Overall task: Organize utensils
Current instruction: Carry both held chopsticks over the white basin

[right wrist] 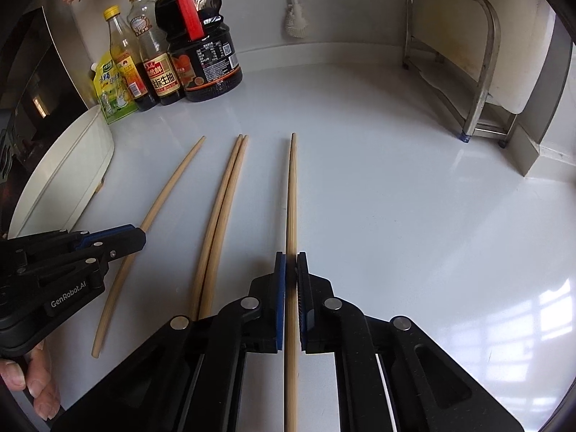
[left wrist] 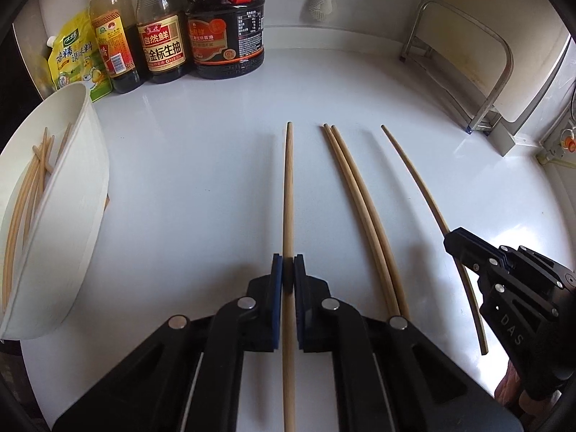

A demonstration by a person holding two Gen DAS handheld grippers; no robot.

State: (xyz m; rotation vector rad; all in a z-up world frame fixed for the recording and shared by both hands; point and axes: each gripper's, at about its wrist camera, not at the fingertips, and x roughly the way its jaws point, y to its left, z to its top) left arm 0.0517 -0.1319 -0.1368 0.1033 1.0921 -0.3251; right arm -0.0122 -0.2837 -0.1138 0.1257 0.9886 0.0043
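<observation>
One chopstick [left wrist: 288, 194] is pinched by the left tool [left wrist: 288, 277] at lower centre, another chopstick [right wrist: 291, 194] by the right tool [right wrist: 291, 277]. A pair of chopsticks [left wrist: 360, 216] lies untouched on the bench [left wrist: 201, 180] between them. Several are already held in the white holder [left wrist: 72, 187] at left, so sorting seems partly done.

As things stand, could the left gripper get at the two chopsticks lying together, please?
Probably not yet: the left gripper is shut on a chopstick. The pair lies unobstructed beside it.
</observation>
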